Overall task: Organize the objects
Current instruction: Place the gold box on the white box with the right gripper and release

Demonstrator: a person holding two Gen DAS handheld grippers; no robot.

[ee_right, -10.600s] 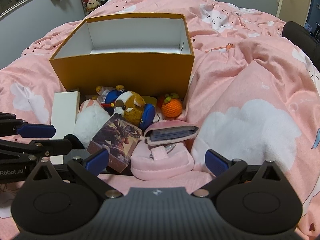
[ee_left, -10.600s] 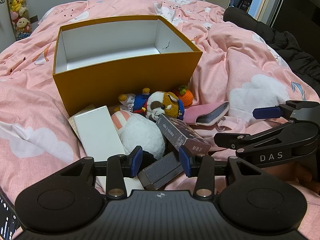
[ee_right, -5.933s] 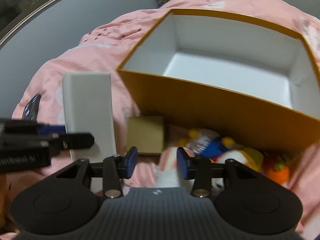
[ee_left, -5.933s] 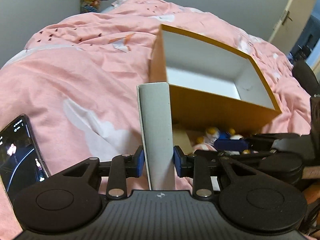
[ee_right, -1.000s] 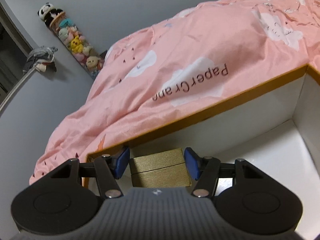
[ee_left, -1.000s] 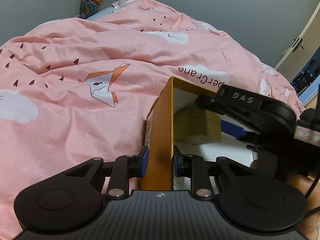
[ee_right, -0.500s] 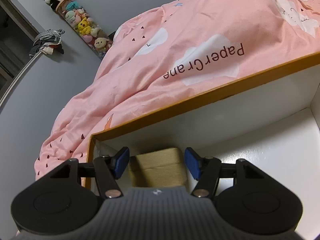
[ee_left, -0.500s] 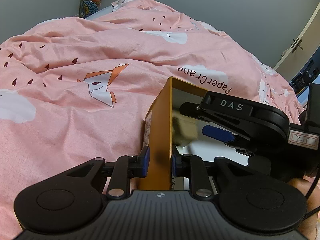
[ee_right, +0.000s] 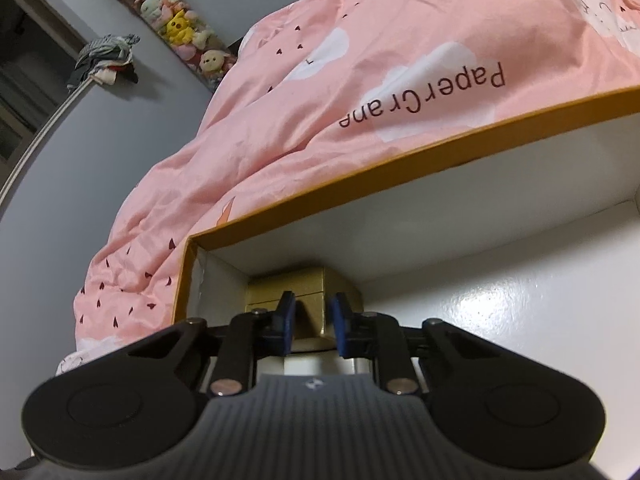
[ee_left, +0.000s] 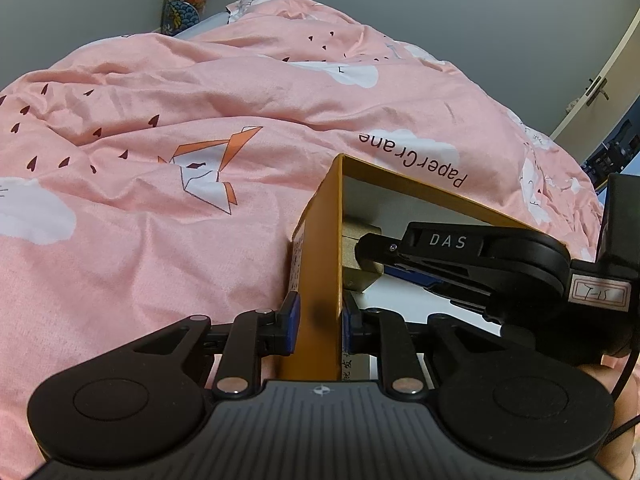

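An orange box with a white inside (ee_left: 320, 240) stands on the bed. My left gripper (ee_left: 320, 316) is shut on its near side wall, one pad outside and one inside. A small gold box (ee_right: 288, 284) lies in the far left corner of the orange box (ee_right: 400, 160); the left wrist view shows it (ee_left: 358, 236) partly behind the right gripper (ee_left: 380, 264). My right gripper (ee_right: 313, 320) reaches into the orange box just short of the gold box. Its jaws are closing, with a narrow gap and nothing between the pads.
A pink duvet (ee_left: 200, 120) with clouds and "PaperCrane" print surrounds the box. A tube of plush toys (ee_right: 180, 28) stands by the grey wall. A door (ee_left: 600, 92) is at the far right. The box's white floor (ee_right: 500, 320) is bare right of the gold box.
The right gripper's jaws, wide around the gold box before, have let it go and narrowed. The gold box stays in the corner. The left gripper still clamps the wall.
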